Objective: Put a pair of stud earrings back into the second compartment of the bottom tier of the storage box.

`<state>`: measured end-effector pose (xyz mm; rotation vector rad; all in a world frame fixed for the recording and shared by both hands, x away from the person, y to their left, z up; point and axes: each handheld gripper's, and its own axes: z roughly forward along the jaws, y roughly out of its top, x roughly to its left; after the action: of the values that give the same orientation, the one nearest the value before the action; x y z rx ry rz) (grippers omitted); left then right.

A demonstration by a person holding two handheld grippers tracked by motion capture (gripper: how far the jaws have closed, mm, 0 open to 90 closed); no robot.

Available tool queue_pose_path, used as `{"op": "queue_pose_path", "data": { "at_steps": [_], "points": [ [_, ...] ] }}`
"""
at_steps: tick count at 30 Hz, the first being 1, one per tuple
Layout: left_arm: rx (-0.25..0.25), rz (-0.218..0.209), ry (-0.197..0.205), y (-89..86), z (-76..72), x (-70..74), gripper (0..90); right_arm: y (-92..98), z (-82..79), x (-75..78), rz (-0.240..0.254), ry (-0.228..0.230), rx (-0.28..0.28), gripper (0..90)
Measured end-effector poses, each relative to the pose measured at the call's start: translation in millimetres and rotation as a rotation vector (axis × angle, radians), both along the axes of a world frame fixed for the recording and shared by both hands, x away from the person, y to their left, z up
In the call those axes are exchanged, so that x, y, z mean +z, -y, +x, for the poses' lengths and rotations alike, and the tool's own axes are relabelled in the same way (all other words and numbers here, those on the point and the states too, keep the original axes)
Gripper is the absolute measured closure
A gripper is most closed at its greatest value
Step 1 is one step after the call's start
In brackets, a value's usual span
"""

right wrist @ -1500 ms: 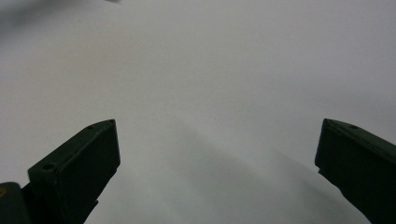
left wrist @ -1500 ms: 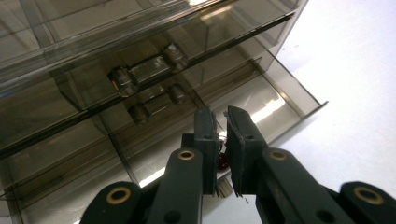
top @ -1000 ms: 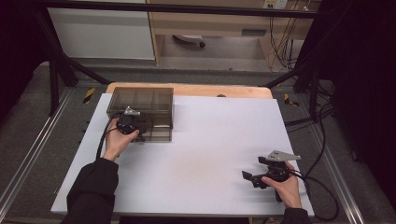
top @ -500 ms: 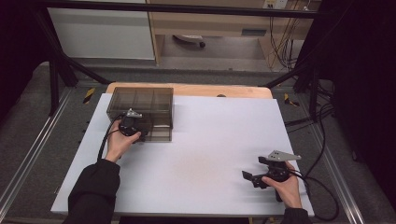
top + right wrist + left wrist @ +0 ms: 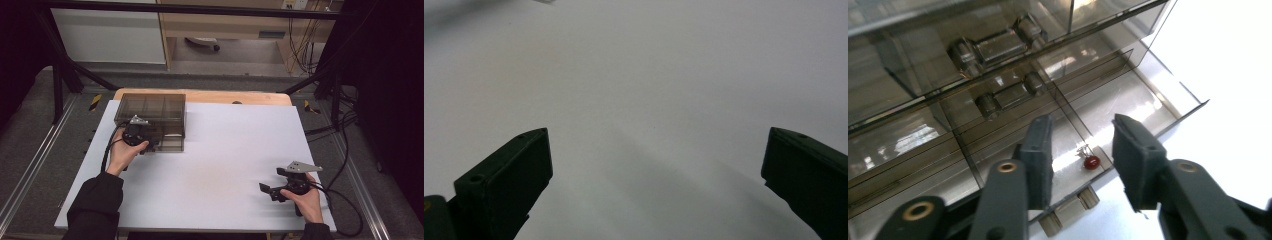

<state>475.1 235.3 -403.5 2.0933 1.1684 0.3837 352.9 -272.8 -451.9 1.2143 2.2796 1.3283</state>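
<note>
White board covers the counter [image 5: 215,170], which stands on a grey floor with a wooden edge showing along its far side. On the far left part of the counter sits a smoky see-through drawer box [image 5: 150,107], and its lowest drawer [image 5: 1128,100] is pulled out toward the person. The left gripper [image 5: 150,145] hovers right at the front of that box; in the left gripper view its jaws point down over the open drawer. They have just been opening and now stand a little apart, with nothing pinched between them. Seen through the gap between the jaws, a small red bead with a bit of wire [image 5: 1090,161] lies on the drawer's clear floor, near the front edge and just beside a divider, not touching either jaw. Two clear handles show on the drawer fronts above. The right gripper [image 5: 267,190] rests well apart from the box, low over the near right part of the counter, held in the person's hand. Its jaws are spread wide, and between them is bare white counter.
</note>
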Motion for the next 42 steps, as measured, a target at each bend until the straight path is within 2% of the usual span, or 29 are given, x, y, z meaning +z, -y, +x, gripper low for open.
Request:
{"op": "queue_pose_path", "data": {
  "at_steps": [6,9,13,26,33,42],
  "points": [
    [-0.016,0.013,0.002,-1.4,-9.4,6.9,46.2,-0.3,0.0,-0.1,0.001,-0.001,-0.001,0.6],
    [-0.023,0.001,0.017,-0.8,-14.7,8.5,40.0,-0.1,-0.1,0.1,0.002,0.000,-0.001,0.6],
    [-0.039,0.007,0.046,-0.2,-21.9,7.7,32.7,0.0,-0.1,0.1,0.002,0.001,0.000,0.6],
    [-0.115,-0.021,0.065,3.6,-45.3,4.3,13.2,0.0,-0.1,0.1,0.001,0.002,0.000,0.6],
    [-0.156,-0.036,0.082,2.2,-60.0,-0.1,10.2,-0.1,-0.1,0.0,0.000,0.001,0.001,0.6],
    [-0.168,-0.049,0.110,-7.0,-76.8,-10.6,7.2,-0.2,-0.3,0.0,0.000,-0.002,0.002,0.6]
  ]
}}
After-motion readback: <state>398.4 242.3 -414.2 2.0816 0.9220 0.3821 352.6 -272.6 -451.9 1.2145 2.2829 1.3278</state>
